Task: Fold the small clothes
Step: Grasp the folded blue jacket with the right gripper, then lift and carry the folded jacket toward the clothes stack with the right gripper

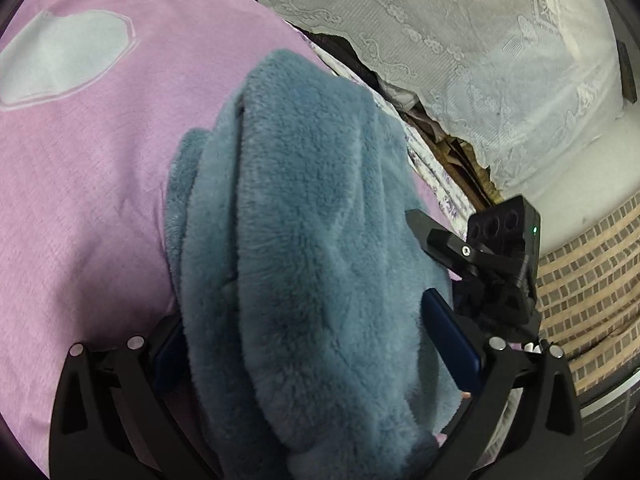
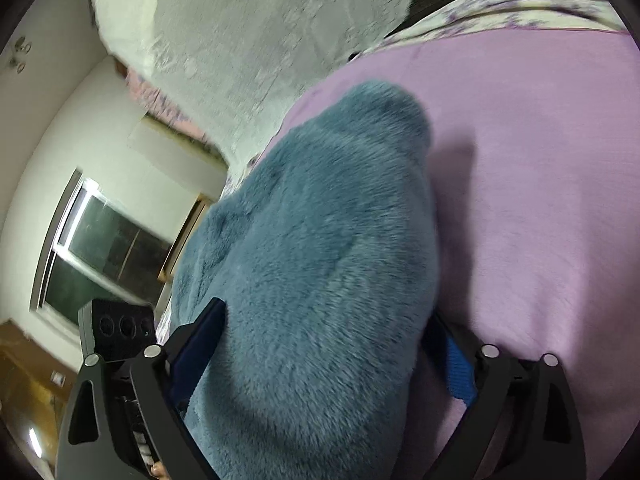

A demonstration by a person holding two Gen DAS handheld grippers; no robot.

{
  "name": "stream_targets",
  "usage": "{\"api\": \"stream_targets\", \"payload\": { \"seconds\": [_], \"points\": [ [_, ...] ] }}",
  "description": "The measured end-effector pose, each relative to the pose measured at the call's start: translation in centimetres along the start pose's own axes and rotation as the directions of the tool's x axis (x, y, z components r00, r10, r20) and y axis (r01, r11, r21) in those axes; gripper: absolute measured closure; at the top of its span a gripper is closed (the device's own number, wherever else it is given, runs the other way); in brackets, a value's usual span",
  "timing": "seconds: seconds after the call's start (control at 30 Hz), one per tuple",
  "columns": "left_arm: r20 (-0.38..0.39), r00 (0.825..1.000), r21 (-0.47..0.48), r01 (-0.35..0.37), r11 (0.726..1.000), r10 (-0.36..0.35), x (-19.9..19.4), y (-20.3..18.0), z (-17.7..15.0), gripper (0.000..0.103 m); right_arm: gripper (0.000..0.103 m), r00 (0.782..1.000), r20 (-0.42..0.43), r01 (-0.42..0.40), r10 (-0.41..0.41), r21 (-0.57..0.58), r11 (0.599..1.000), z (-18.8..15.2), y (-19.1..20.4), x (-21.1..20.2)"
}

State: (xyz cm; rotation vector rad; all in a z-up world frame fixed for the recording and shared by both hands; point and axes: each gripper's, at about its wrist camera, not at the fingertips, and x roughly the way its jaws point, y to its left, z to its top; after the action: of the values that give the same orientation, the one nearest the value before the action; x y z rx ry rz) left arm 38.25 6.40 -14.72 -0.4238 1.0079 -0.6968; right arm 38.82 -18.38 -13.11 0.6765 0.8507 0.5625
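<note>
Fleece fills both grips; open sheet lies to the sides.

The blue fleece (image 1: pixel 304 216) (image 2: pixel 320 248) bunches between each gripper's fingers and blocks the way forward. The pink sheet (image 1: pixel 80 184) (image 2: pixel 540 200) lies bare beside it. The lace cover (image 1: pixel 460 40) (image 2: pixel 248 32) borders the bed, and the right gripper (image 1: pixel 476 256) stands close by the left.

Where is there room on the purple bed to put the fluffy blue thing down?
Bare purple sheet lies left of the fluffy blue garment, below the pale patch. In the right wrist view, more sheet lies right of it. It's crowded toward the lace cloth, where the other tool reaches in.
</note>
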Motion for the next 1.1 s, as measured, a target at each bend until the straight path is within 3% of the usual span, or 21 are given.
{"api": "stream_targets", "payload": {
  "seconds": [0.1, 0.27, 0.57, 1.1],
  "points": [
    [0.005, 0.999, 0.034, -0.032, 0.999, 0.032, 0.3, -0.6, 0.0, 0.004, 0.003, 1.0, -0.022, -0.005, 0.004, -0.044, 0.999, 0.2, 0.4, 0.7],
    [0.032, 0.997, 0.076, -0.068, 0.995, 0.066, 0.0, -1.6, -0.3, 0.004, 0.018, 0.998, 0.042, 0.043, -0.039, -0.088, 0.995, -0.9, 1.5, 0.1],
    [0.084, 0.996, 0.138, -0.052, 0.989, 0.041, -1.5, -3.5, -1.0, 0.005, 0.026, 0.986, 0.159, 0.088, -0.056, -0.205, 0.975, -2.5, 4.4, -2.4],
    [0.132, 0.989, 0.262, -0.099, 0.96, 0.066, -3.0, -10.1, -6.6, 0.005, 0.028, 0.968, 0.238, 0.117, -0.081, -0.14, 0.983, -6.4, 4.9, -9.3]
  ]
}}
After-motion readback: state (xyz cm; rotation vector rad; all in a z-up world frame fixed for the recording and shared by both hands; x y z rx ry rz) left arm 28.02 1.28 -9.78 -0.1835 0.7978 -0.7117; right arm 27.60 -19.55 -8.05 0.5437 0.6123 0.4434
